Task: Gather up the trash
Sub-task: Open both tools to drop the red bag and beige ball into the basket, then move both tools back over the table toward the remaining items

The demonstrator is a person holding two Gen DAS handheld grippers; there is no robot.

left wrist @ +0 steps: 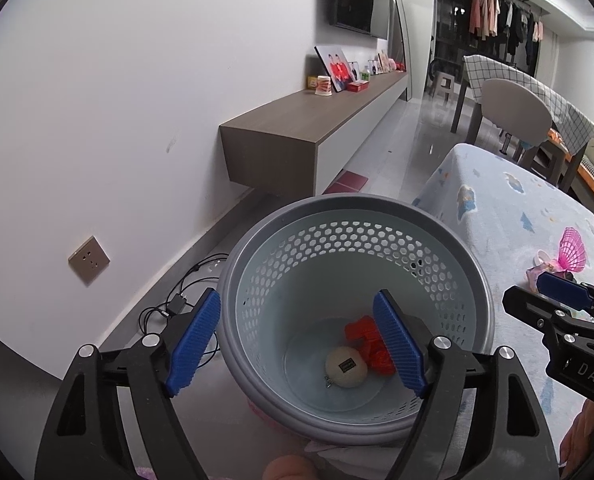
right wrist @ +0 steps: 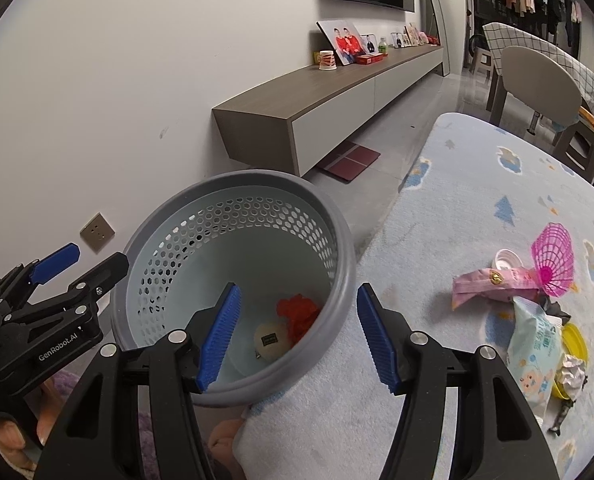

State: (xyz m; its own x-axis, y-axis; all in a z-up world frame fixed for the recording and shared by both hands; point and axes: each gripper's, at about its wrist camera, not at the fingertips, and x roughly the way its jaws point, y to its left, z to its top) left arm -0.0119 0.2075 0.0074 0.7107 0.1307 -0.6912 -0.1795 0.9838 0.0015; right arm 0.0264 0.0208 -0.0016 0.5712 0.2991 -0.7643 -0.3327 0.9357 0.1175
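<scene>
Left gripper [left wrist: 297, 344] hangs right over the bin [left wrist: 473, 280], fingers [left wrist: 195, 342] spread wide with nothing between them. One pad sits outside the near-left rim, the other over the inside. Down at the bottom of the bin, below the fingers, lie a pale ball [left wrist: 345, 367] and some red scrap [left wrist: 367, 344], touching each other.

Right gripper [right wrist: 297, 338] straddles the bin's right rim, fingers about half open, gripping nothing: one pad over the inside, one over the bench [right wrist: 457, 184] edge.

The rest of the trash is still on the bench, off to the right of those fingers: a blue wipes pack [right wrist: 533, 344], foil ball [right wrist: 573, 374] and yellow lid [right wrist: 575, 342] nearest, then a pink wrapper [right wrist: 493, 286], pink net [right wrist: 553, 264] and white cap [right wrist: 507, 259]. They're all in one loose pile.
</scene>
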